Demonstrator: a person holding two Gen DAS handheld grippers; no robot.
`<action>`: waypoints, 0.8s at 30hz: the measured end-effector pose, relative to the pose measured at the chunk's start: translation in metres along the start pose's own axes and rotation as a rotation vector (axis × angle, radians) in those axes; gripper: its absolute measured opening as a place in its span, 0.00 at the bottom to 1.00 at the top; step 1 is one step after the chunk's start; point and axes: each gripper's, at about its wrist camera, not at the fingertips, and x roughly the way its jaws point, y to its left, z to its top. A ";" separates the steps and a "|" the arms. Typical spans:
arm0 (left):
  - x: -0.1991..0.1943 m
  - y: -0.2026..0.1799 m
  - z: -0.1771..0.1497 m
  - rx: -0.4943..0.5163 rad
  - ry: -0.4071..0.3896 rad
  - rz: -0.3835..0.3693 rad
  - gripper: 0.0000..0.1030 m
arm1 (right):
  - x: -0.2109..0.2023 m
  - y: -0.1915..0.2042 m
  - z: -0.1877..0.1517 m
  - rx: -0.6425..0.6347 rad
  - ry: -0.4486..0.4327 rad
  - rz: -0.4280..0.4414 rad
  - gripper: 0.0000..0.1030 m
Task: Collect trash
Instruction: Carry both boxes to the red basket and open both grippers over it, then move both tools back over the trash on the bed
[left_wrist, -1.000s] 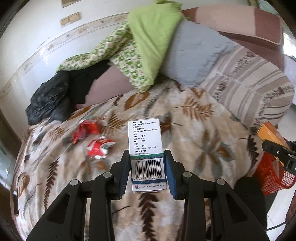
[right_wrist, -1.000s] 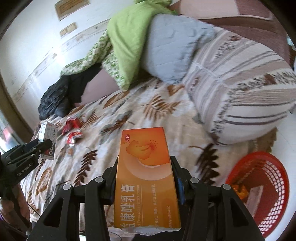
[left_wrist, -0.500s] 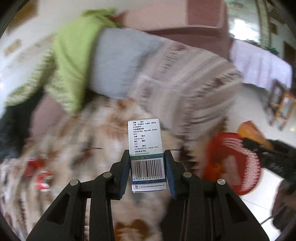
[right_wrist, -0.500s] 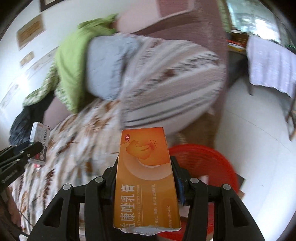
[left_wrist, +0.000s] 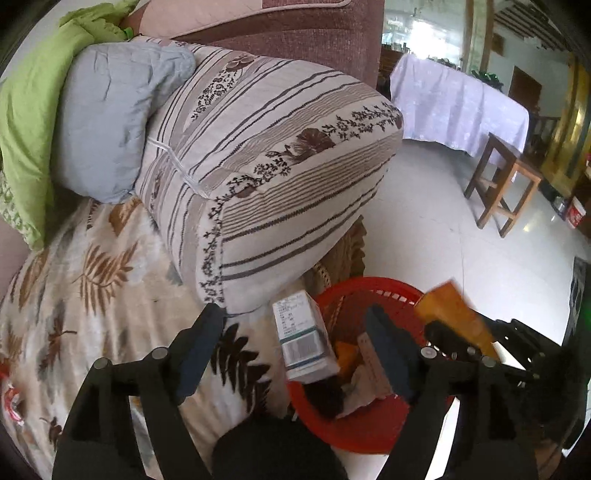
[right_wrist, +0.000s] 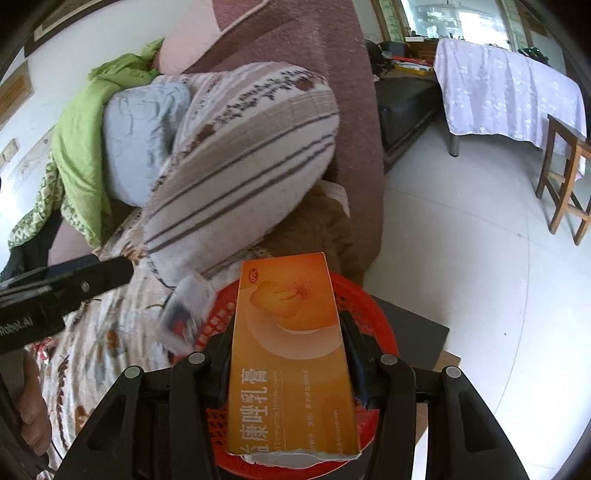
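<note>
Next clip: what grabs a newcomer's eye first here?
The orange box fills the right wrist view, standing between the right claw's just-opening jaws above the red basket. In the left view, a white box tumbles free from the wide-open left claw at the basket's rim, beside the striped pillow.

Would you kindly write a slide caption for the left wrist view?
Left gripper, jaws just opened wide, drops white box toward red basket beside the bed.
</note>
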 end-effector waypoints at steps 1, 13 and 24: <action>0.002 0.000 0.000 -0.003 0.005 -0.008 0.79 | 0.001 -0.002 -0.001 0.009 -0.003 -0.007 0.73; -0.030 0.027 -0.019 -0.001 -0.058 0.114 0.81 | 0.003 0.015 -0.001 0.006 -0.008 0.022 0.78; -0.084 0.086 -0.049 -0.071 -0.113 0.312 0.82 | 0.001 0.081 0.003 -0.108 -0.014 0.127 0.78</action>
